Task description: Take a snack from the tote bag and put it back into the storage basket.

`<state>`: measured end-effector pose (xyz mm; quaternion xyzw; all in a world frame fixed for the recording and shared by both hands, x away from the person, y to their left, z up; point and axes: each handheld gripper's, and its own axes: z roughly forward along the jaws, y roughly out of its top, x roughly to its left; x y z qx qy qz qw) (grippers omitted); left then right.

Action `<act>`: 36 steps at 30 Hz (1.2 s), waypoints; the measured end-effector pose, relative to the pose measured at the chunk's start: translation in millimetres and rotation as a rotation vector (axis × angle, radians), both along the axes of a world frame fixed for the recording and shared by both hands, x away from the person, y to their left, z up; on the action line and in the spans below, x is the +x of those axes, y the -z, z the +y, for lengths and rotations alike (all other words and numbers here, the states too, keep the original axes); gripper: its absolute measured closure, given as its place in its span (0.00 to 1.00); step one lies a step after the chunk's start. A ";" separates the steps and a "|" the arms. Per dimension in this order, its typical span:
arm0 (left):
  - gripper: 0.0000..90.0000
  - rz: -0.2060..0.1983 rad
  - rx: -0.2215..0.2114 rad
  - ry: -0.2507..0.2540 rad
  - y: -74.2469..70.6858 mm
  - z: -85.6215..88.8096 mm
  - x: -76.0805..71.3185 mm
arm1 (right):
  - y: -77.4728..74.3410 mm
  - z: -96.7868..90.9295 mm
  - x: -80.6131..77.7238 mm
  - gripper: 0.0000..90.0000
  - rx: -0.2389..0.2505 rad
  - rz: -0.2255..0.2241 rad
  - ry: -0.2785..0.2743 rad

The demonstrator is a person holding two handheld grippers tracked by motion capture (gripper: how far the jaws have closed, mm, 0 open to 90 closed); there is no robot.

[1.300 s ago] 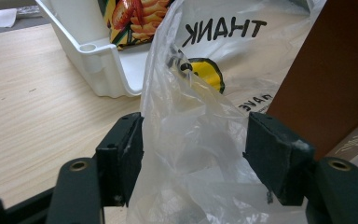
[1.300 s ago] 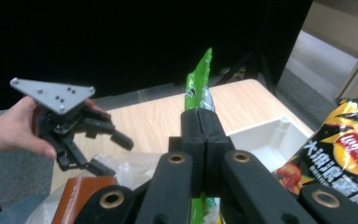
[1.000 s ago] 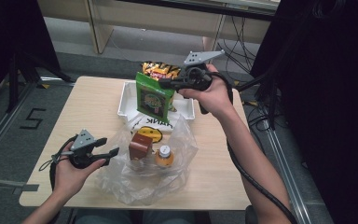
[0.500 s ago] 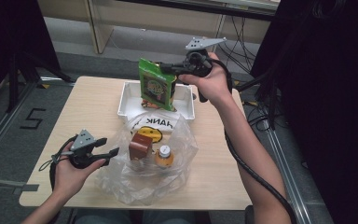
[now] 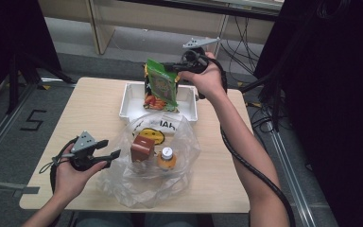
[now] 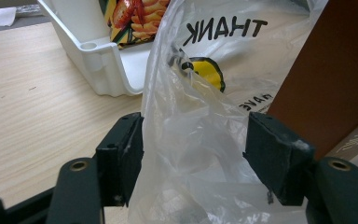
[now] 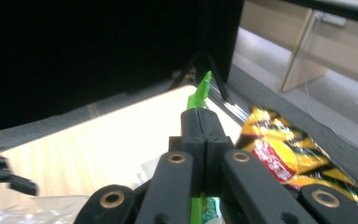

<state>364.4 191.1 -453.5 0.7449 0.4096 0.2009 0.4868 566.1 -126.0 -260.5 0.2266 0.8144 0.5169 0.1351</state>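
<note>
High view, right gripper: the right gripper (image 5: 174, 67), held above the far side of the pale wooden table (image 5: 90, 109), has its jaws pressed together on the top edge of a green crinkly snack packet (image 5: 160, 85).
High view, packet: it hangs upright over the white rectangular plastic tray (image 5: 128, 99), its lower end inside the tray.
High view, left gripper: the left gripper (image 5: 108, 150) sits at the near left of the table, jaws spread, at the left edge of the clear plastic bag with a yellow smiley print (image 5: 182, 142).
High view, bag contents: a brown carton box (image 5: 142, 148) and a small orange bottle with a white cap (image 5: 166, 159) stand side by side inside the bag.

Left gripper view, jaws: set apart, with a fold of the clear plastic bag (image 6: 191, 140) between them; whether the pads press on it cannot be told.
Left gripper view, surroundings: the brown carton box (image 6: 335, 79) rises at the right, and the white tray (image 6: 98, 65) lies beyond.

Right gripper view, jaws: closed on the green packet's edge (image 7: 200, 95).
Right gripper view, beside: a yellow and red snack bag (image 7: 289, 158) lies to the right of the jaws.
</note>
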 end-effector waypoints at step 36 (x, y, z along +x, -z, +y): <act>0.41 0.004 0.004 0.004 1.3 2.4 0.5 | 89.3 31.1 52.4 1.00 -0.135 0.128 0.041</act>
